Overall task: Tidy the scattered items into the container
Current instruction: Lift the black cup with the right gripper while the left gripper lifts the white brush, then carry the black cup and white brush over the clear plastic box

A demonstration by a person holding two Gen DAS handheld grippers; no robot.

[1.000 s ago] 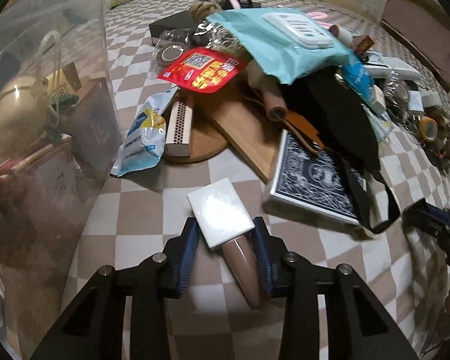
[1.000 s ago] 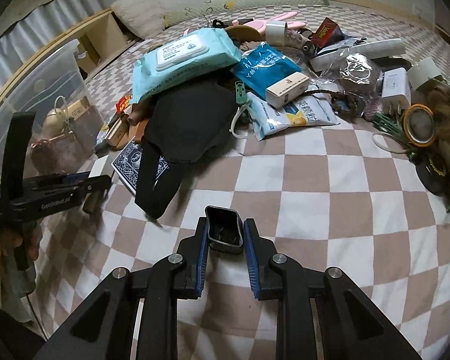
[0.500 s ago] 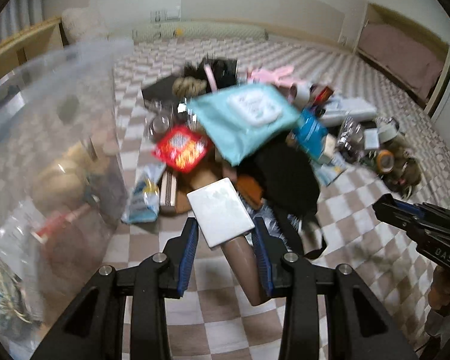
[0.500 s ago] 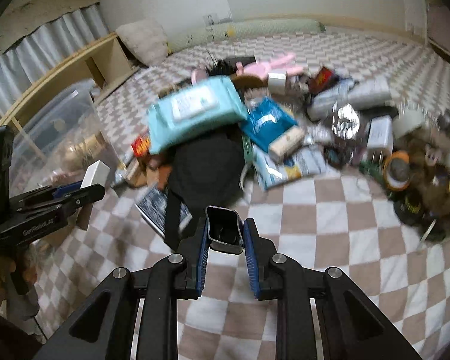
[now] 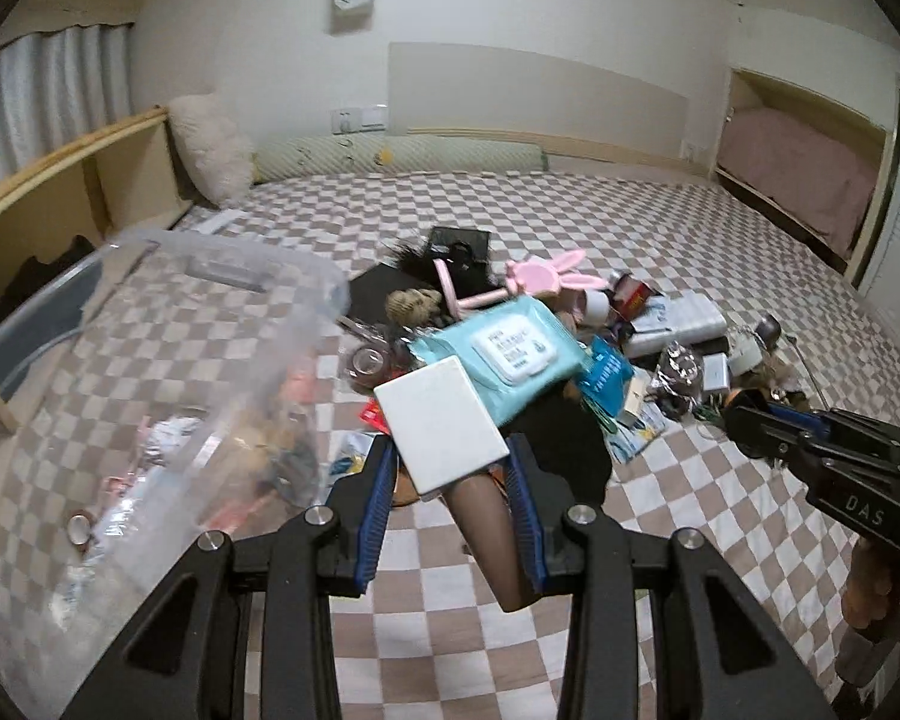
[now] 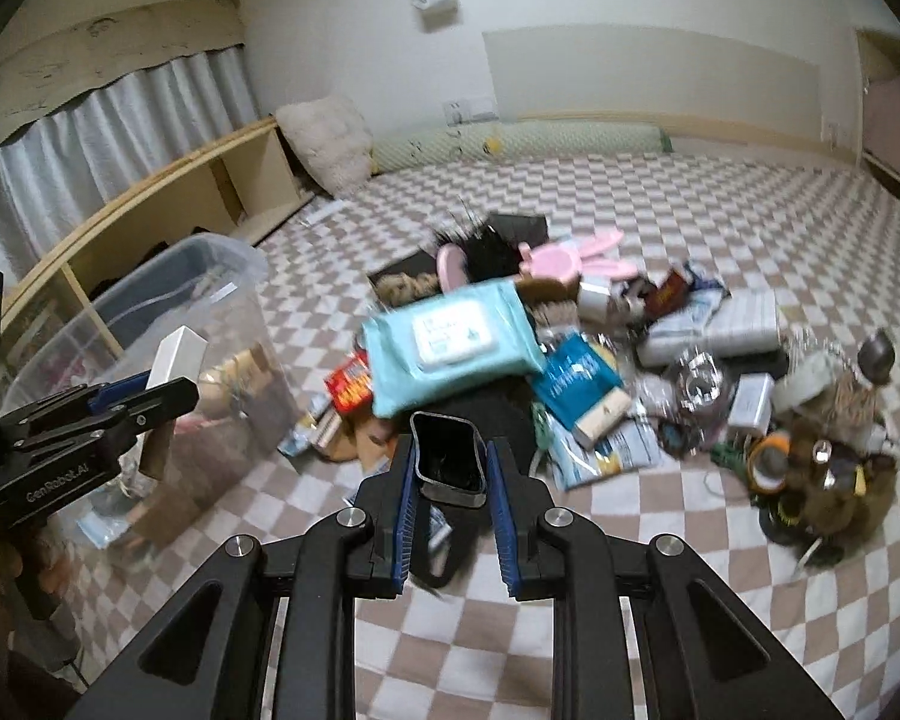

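Note:
My left gripper is shut on a beige tube with a white square cap, held in the air beside the clear plastic container. The right wrist view shows that gripper with the white cap next to the container. My right gripper is shut on a small black open tin, lifted above the checkered bedding. The scattered pile holds a teal wet-wipes pack, a black cloth, a blue pouch and a pink bunny item.
The container holds several items. A wooden shelf runs along the left wall. A tape roll and brown clutter lie at the pile's right edge. Checkered bedding spreads around the pile. My right gripper shows in the left wrist view.
Both grippers have risen from the bedding with their items. The left gripper has moved toward the container's rim, and the views now tilt up to the room.

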